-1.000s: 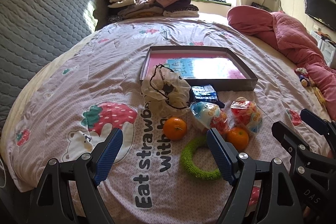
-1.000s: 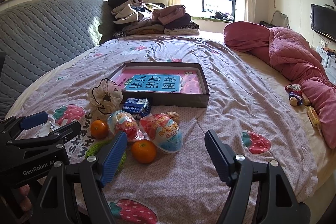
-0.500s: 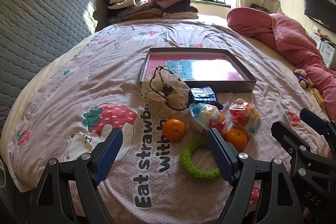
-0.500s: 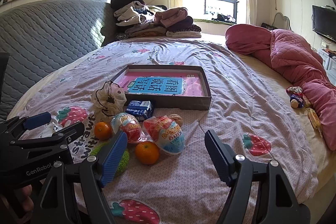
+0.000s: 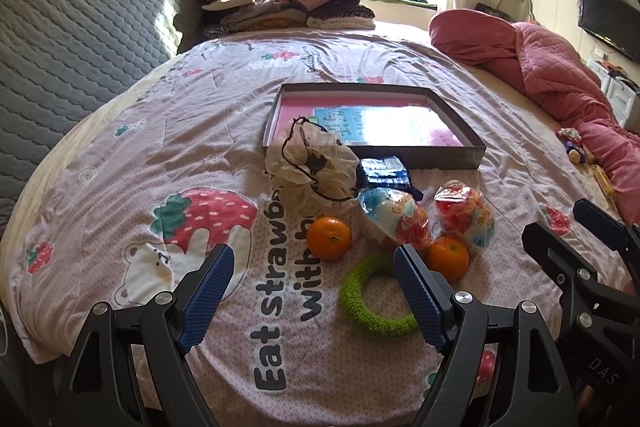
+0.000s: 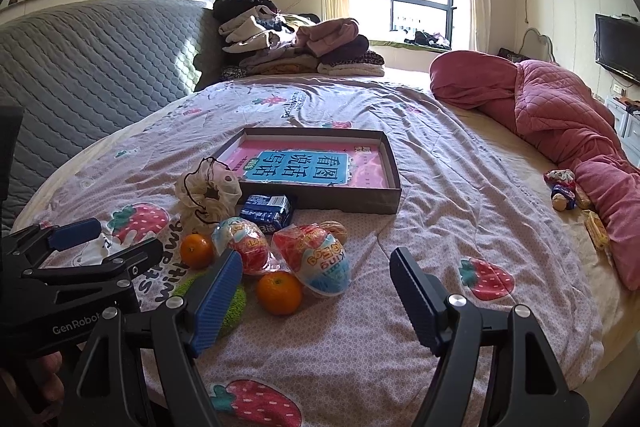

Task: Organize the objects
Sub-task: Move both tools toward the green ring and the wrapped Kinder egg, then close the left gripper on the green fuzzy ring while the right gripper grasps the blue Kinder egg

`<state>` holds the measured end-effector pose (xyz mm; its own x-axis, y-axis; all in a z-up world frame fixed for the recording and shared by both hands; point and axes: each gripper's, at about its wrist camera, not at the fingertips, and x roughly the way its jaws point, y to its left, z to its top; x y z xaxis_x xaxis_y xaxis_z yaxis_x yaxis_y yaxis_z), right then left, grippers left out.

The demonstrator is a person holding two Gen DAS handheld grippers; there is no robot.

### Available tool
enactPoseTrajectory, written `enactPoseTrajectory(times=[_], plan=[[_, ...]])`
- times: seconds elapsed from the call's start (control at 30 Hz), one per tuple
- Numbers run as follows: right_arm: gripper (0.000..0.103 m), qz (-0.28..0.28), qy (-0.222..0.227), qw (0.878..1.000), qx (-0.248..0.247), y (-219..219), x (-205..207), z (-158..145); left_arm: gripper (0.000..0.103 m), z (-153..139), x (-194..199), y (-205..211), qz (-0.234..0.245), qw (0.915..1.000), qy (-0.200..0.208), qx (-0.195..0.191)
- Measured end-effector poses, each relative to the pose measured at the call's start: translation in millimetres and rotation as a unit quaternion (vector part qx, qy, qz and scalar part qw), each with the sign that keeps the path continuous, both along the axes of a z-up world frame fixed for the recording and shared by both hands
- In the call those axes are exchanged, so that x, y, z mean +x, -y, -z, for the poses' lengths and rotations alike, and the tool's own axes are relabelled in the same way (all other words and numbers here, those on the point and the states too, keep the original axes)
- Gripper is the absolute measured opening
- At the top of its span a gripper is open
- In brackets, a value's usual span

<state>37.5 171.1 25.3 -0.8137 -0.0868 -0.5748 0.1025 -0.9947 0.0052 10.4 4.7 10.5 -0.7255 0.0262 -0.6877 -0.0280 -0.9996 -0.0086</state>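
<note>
Both jaws wide open, nothing held: left gripper hovers over the bedspread near the green ring, right gripper just beside the near orange. Loose items sit clustered in front of the shallow box. Oranges likely firm, round, prone to roll: pinch across the middle. Wrapped eggs look slick, crinkly, probably hollow: grip light, across the belly. Ring looks soft: take one side. Pouch limp: grab bunched fabric.

Left gripper jaws wide, empty, above fuzzy green ring; two round orange tangerines beyond; shallow grey cardboard tray behind.
</note>
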Motion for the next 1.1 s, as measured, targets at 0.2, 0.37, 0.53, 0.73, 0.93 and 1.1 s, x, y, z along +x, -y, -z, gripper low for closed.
enactPoseTrajectory(times=[0.2, 0.37, 0.53, 0.73, 0.93, 1.1], plan=[[0.076, -0.001, 0.015, 1.0, -0.003, -6, -2, 10, 0.083, 15, 0, -2, 0.012, 0.9996, 0.023, -0.005], [0.076, -0.001, 0.026, 1.0, -0.004, -10, -2, 18, 0.083, 28, 0, -2, 0.022, 0.9988, 0.044, -0.001], [0.076, -0.004, 0.037, 0.999, -0.004, -14, -4, 27, 0.083, 39, -2, -4, 0.032, 0.9974, 0.064, 0.002], [0.076, -0.007, 0.039, 0.999, -0.003, -20, -12, 32, 0.083, 51, -12, -6, 0.03, 0.9961, 0.083, 0.005], [0.076, -0.015, 0.049, 0.999, 0.007, -18, -27, 41, 0.083, 62, -25, -7, 0.022, 0.9954, 0.093, 0.006], [0.076, -0.017, 0.058, 0.998, 0.007, -19, -42, 49, 0.083, 74, -33, -6, 0.021, 0.9941, 0.105, 0.014]])
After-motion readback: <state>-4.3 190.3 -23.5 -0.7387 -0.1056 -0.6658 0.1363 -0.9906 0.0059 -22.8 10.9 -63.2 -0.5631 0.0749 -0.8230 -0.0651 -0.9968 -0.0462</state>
